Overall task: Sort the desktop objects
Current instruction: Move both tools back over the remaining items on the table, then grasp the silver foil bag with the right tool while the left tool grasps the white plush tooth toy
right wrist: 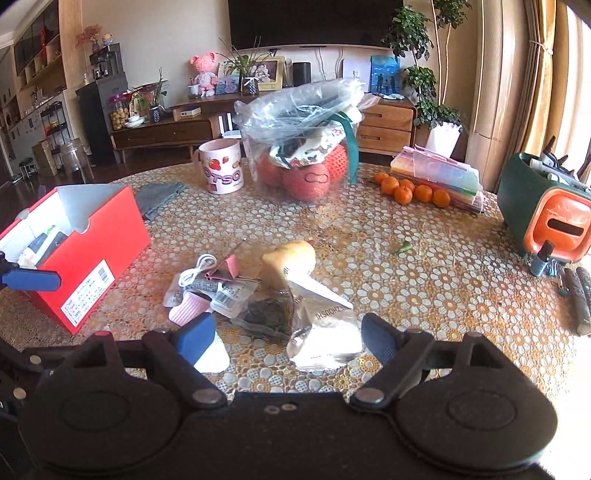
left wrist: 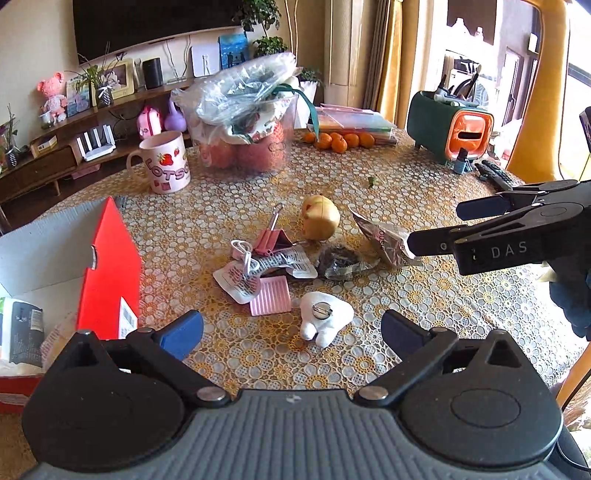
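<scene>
White plush (left wrist: 325, 320) before spread-jawed left gripper (left wrist: 291, 330); right gripper (right wrist: 288, 338) released, foil packet (right wrist: 325, 338) half-hidden.

Crinkled shiny foil wrapper (right wrist: 325, 332) — glossy red cardboard box (right wrist: 88, 251) — lacy patterned tablecloth (left wrist: 424, 295).

A strawberry mug (right wrist: 221, 166) is standing beside a bag of fruit (right wrist: 303, 147); a television (right wrist: 314, 22) is hanging behind, above a wooden sideboard (right wrist: 166, 129).
</scene>
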{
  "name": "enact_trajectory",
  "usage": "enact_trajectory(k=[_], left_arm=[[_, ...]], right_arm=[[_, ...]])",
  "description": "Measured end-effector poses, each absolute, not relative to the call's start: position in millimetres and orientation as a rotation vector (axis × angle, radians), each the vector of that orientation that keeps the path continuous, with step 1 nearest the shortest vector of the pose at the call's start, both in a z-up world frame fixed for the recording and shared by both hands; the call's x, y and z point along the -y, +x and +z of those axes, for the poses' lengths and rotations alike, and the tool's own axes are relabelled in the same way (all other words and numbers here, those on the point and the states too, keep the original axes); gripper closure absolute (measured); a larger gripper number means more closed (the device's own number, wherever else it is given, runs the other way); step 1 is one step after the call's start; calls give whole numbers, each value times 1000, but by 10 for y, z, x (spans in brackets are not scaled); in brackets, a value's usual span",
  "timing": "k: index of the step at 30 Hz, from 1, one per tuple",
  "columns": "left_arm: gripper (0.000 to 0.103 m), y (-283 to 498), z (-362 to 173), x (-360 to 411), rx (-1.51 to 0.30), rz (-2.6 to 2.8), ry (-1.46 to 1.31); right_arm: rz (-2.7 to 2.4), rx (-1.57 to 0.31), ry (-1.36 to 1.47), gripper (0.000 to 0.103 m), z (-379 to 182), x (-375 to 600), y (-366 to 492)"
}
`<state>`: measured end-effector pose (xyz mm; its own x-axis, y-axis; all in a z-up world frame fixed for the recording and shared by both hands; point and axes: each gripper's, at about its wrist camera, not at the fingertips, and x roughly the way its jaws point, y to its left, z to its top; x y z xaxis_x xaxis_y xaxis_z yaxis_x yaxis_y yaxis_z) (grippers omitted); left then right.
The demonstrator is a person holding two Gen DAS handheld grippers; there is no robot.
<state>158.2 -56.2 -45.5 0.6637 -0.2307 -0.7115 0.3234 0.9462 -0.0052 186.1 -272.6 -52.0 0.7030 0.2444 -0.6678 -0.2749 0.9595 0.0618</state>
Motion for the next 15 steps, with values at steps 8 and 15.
enact_trajectory(k=[8,15], left_arm=[[0,1780,-820,754,-821,-301,158],[0,1953,-1053,891,-846,-308,189]], right_arm=[[291,-789,-41,17,-799,2794,2086],[288,-828,-51,17,-988,2789,2297]])
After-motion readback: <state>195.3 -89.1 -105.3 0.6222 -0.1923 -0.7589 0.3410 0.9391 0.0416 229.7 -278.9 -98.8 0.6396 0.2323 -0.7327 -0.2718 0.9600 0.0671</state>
